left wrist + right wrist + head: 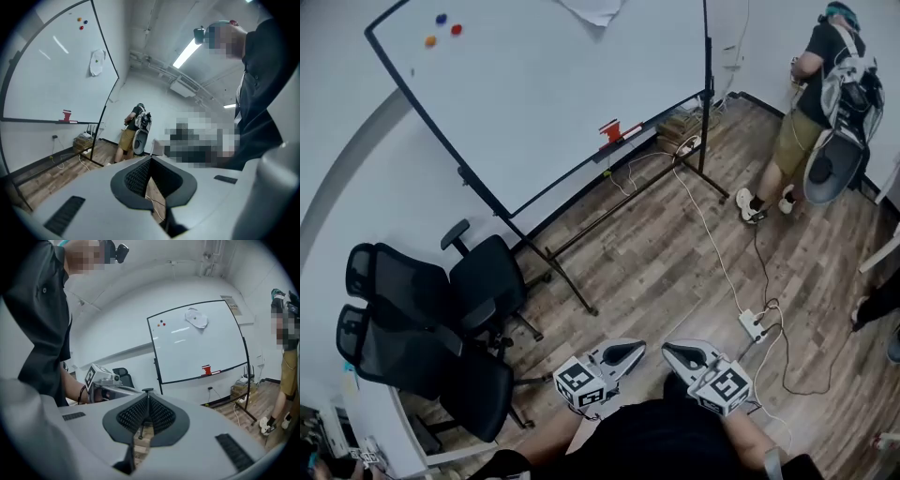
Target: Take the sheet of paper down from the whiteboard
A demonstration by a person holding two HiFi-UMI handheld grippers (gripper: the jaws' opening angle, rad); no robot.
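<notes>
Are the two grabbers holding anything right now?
No, nothing. The left gripper and right gripper are both shut and empty; the sheet of paper hangs on the whiteboard.

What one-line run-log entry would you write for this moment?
phase: before reach | left gripper: shut, empty | right gripper: shut, empty | sheet of paper: high on whiteboard, not yet taken

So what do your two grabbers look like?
The left gripper and right gripper are light grey wedges with black ribbed pads at the tips. Each carries a white cube with black square markers. The person wears a black top.
</notes>
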